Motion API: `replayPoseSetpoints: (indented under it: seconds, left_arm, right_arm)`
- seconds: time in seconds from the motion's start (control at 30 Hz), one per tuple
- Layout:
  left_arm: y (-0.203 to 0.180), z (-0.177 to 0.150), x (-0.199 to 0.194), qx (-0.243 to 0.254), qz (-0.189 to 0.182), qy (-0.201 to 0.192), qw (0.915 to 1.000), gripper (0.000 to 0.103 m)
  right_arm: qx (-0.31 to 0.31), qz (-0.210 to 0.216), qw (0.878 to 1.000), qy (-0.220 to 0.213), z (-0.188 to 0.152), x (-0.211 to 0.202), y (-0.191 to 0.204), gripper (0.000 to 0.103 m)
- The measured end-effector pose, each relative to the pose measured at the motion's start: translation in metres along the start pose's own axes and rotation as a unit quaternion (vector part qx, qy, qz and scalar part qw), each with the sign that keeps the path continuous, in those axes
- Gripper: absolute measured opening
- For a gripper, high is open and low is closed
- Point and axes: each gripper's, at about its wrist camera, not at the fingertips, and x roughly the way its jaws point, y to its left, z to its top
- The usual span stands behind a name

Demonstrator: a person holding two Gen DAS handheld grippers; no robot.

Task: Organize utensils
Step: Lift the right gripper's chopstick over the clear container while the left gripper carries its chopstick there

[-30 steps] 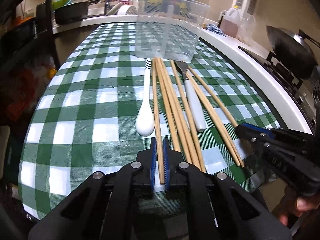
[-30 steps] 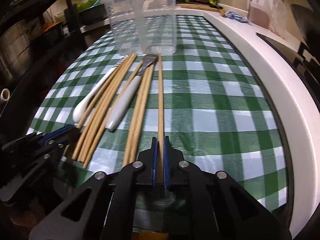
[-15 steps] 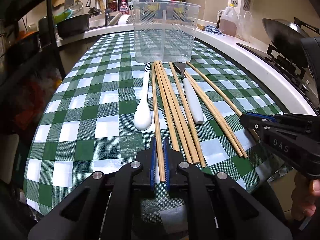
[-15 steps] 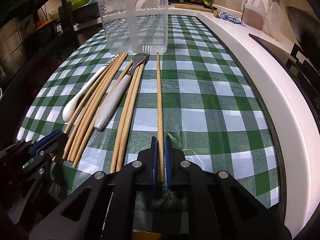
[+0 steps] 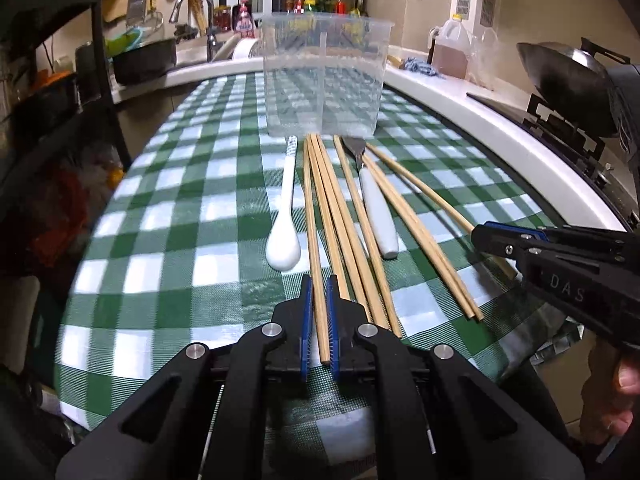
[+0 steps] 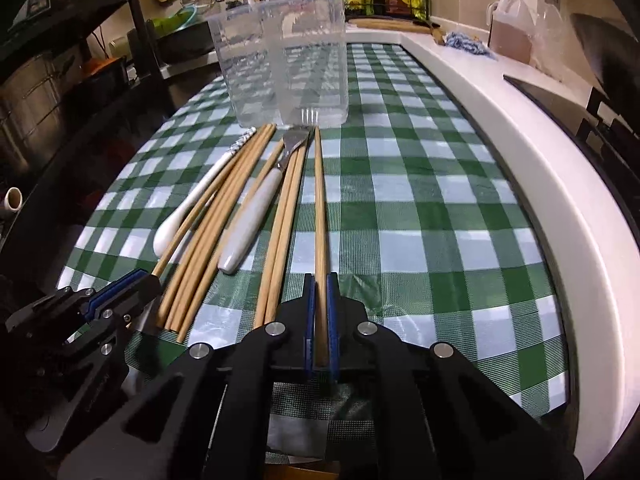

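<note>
The clear tub (image 5: 324,80) is looking farther away than before. The left hand-held gripper (image 5: 317,300) is pinching one chopstick (image 5: 314,216); the right hand-held gripper (image 6: 318,300) is pinching another chopstick (image 6: 319,200). Near the tub, the spoon (image 5: 285,216) is lying on the checked bench (image 5: 180,208) in a kitchen.

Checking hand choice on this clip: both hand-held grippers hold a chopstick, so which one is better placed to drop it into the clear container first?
Probably the right hand-held gripper: its chopstick lies apart from the bundle, tip near the container. The left one's chopstick lies against others.
</note>
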Motion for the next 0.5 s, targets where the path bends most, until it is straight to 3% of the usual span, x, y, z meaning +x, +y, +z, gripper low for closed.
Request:
replayPoseSetpoints:
  seconds: [0.5]
  left_arm:
    - [0.01, 0.046, -0.077, 0.015, -0.003, -0.128, 0.9917, 0.006]
  right_arm:
    - [-0.004, 0.014, 0.992, -0.129, 0.043, -0.083, -0.01, 0.006]
